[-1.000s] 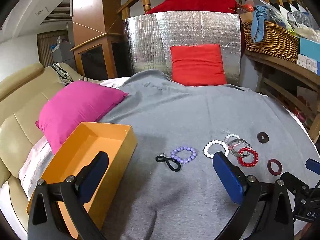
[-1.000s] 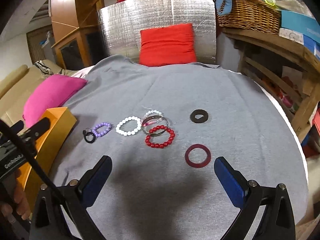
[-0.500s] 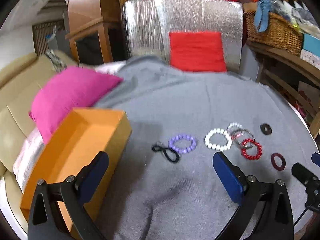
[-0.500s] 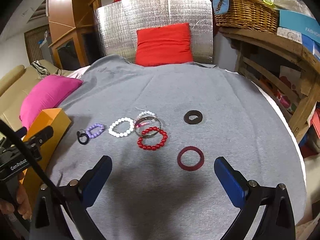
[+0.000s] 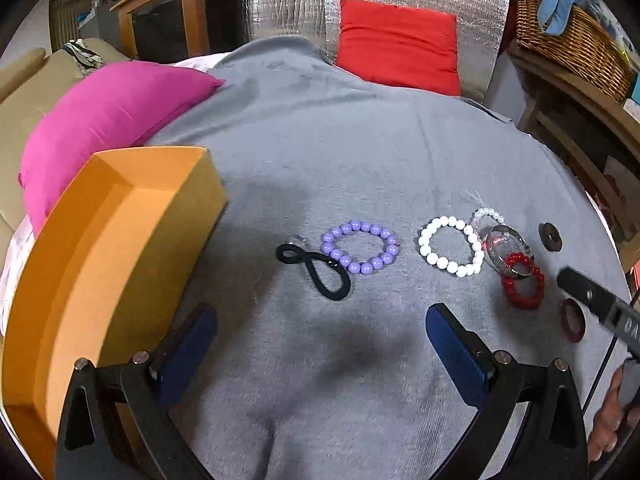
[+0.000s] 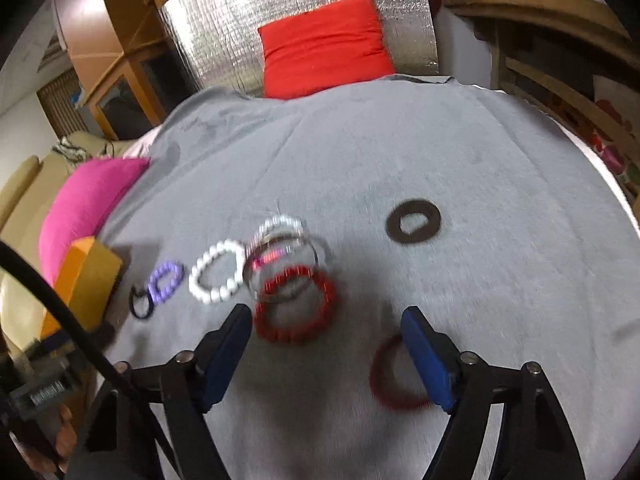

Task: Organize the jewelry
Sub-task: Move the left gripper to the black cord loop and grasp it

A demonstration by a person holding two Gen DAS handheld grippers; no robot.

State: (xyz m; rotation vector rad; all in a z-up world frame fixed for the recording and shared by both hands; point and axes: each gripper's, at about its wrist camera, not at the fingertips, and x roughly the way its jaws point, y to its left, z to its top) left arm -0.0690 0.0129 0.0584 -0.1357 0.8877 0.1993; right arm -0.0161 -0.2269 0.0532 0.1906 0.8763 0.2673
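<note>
Just ahead of my right gripper (image 6: 326,354) lies the red bead bracelet (image 6: 295,305), flat on the grey cloth (image 6: 460,152). My right fingers (image 6: 226,354) have just been closing in from full spread, yet nothing sits between them; they are parted, with the bracelet just past the tips. My left gripper (image 5: 320,344) is spread wide and empty, near the black hair tie (image 5: 316,270) and the purple bead bracelet (image 5: 360,246).

The risk, as I judge it: a clear bangle (image 6: 286,270) overlaps the red bracelet's far edge, so a pinch may drag both, or nudge the white bead bracelet (image 6: 218,272) beside it. My right finger also hangs over the dark red ring (image 6: 394,376) and could snag it. Round glossy beads may roll out of flat pads. At far left the orange box (image 5: 100,264) stands open, nothing visible inside.
</note>
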